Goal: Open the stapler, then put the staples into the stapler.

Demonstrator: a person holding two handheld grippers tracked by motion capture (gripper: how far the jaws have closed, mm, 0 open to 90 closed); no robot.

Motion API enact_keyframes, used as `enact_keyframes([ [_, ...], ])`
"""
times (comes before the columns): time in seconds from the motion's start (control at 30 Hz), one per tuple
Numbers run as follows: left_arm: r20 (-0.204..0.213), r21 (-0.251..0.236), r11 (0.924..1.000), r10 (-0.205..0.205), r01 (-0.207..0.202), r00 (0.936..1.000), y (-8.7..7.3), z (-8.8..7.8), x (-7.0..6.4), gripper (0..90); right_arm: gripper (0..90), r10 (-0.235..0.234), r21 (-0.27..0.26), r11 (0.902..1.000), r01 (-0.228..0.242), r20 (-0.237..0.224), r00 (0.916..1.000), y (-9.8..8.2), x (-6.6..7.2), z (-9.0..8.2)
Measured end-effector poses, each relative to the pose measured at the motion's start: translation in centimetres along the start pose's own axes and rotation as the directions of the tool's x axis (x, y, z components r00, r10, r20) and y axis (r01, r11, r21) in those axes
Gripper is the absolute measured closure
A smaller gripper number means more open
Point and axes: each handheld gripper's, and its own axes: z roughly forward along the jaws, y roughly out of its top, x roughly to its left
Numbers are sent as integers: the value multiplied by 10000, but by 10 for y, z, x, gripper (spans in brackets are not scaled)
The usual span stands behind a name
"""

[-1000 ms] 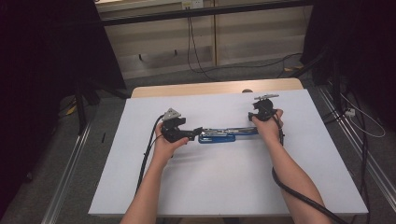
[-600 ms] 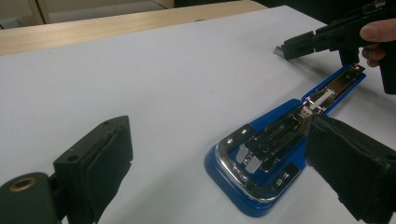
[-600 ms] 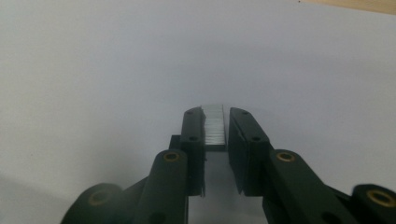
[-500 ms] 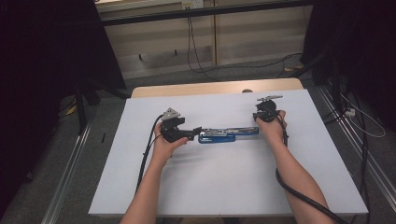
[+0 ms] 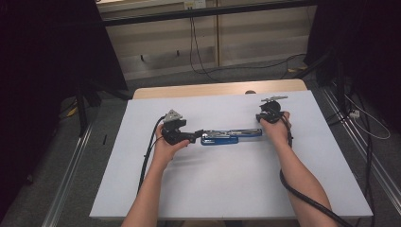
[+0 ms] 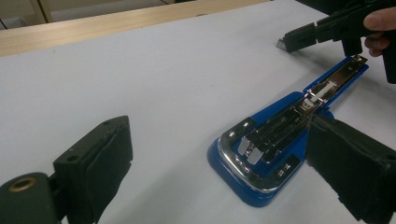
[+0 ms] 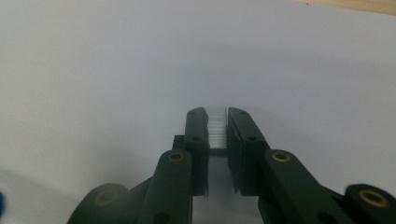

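Note:
A blue stapler (image 5: 222, 140) lies swung open and flat on the white table top (image 5: 227, 189), its metal staple channel (image 6: 275, 140) facing up. My left gripper (image 5: 195, 135) is open, its two pads wide apart on either side of the stapler's broad end (image 6: 219, 140) without pressing it. My right gripper (image 5: 263, 118) hovers at the stapler's far tip. Its jaws have just been closing and now stand shut (image 7: 215, 114) on a short silvery strip of staples (image 7: 215, 128). The left gripper view shows that strip (image 6: 281, 44) at the right gripper's tips.
The white sheet covers a wooden table whose bare strip (image 5: 213, 89) runs along the far edge. Cables (image 5: 203, 61) lie on the floor beyond, and metal rails (image 5: 71, 184) flank both sides. Each gripper trails a black cable (image 5: 302, 194) over the table.
The right hand has edged slightly to the right at the stapler's far tip. The left hand and the stapler have stayed put.

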Motion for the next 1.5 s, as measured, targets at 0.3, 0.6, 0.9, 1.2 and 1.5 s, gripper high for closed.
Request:
enact_keyframes([
  [0.3,-41,166,9997,168,-168,9998,1,-4,0,77,796,-415,-379,9985,398,-460,9981,3,-2,-24],
  [0.6,-85,271,9996,16,-14,10000,1,-11,1,71,795,-1432,-807,9878,1335,-1292,9812,11,15,-45],
  [0.9,-100,452,9989,80,-75,9999,1,-17,-2,66,795,-2108,-1075,9753,1928,-1944,9580,14,30,-53],
  [1.2,-231,611,9976,329,-315,9992,2,-23,-5,61,795,-2784,-1240,9592,2541,-2558,9258,15,42,-54],
  [1.5,-243,480,9987,152,-140,9996,0,-30,-3,61,795,-3579,-1361,9336,3314,-3138,8794,20,60,-53],
])
